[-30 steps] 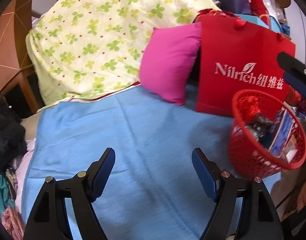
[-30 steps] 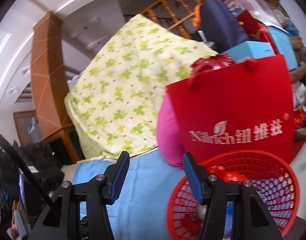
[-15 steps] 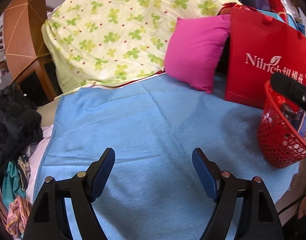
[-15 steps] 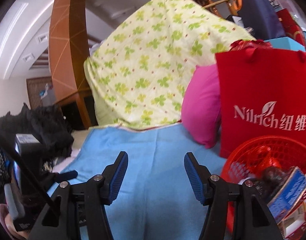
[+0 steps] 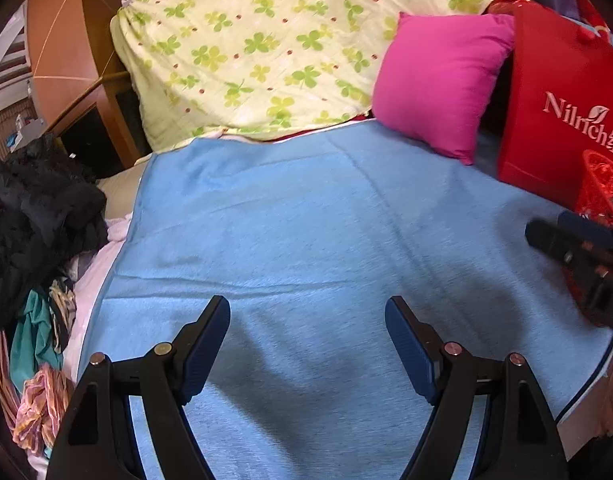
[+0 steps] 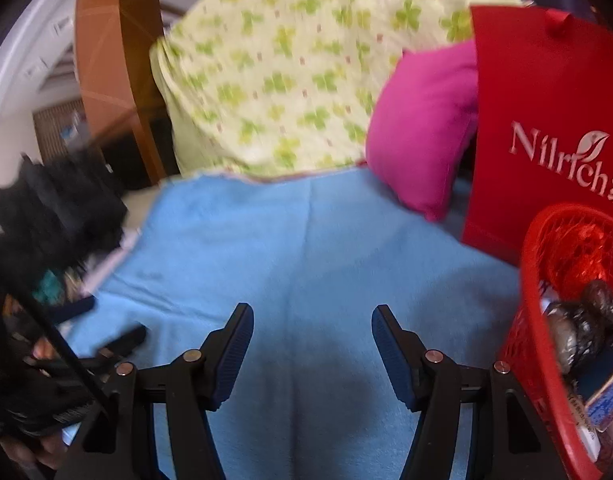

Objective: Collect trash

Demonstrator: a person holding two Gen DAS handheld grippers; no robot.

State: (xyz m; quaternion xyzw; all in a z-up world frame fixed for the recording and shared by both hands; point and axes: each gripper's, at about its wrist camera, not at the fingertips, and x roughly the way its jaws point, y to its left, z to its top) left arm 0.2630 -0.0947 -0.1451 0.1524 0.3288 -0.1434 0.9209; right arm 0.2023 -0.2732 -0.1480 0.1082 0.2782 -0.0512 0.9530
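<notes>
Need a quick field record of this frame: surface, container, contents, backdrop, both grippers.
surface: blue blanket
container: red basket at the blanket's right edge
contents: crumpled dark wrapper, red foil, boxes
backdrop: pink cushion, red Nilrich bag, clover-print sheet
left gripper: open, nothing between jaws
right gripper: jaws opening, nothing between them

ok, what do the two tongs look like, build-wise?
Both match. The left tongs have black angular plastic arms with silver pivot screws and dark blue ribbed pads on the inner faces. The right tongs are the same build. A thin black cable crosses the right view's lower left. No sleeves visible.
</notes>
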